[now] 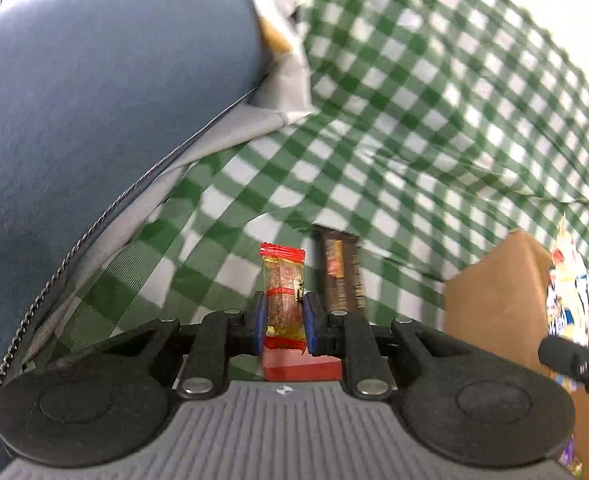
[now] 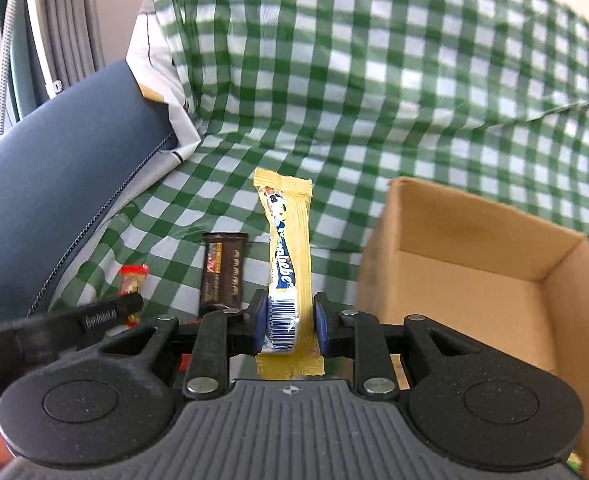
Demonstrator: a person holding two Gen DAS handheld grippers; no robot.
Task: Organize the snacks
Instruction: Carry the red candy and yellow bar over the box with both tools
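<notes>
My left gripper (image 1: 283, 316) is shut on a small clear-wrapped snack with red ends (image 1: 283, 294), held upright above the green checked cloth. A dark brown chocolate bar (image 1: 340, 274) lies on the cloth just beyond it. My right gripper (image 2: 287, 322) is shut on a long yellow snack bar (image 2: 286, 248), held upright just left of the open cardboard box (image 2: 474, 216). In the right wrist view the brown bar (image 2: 222, 270) and the red-ended snack (image 2: 133, 280) show at the left, with the left gripper's finger (image 2: 94, 314) in front.
A blue zipped cushion (image 1: 94, 120) rises at the left on the checked cloth (image 1: 414, 120). The cardboard box (image 1: 502, 296) stands at the right in the left wrist view, with the yellow bar (image 1: 570, 280) beside it. A red flat packet (image 1: 302, 366) lies under the left gripper.
</notes>
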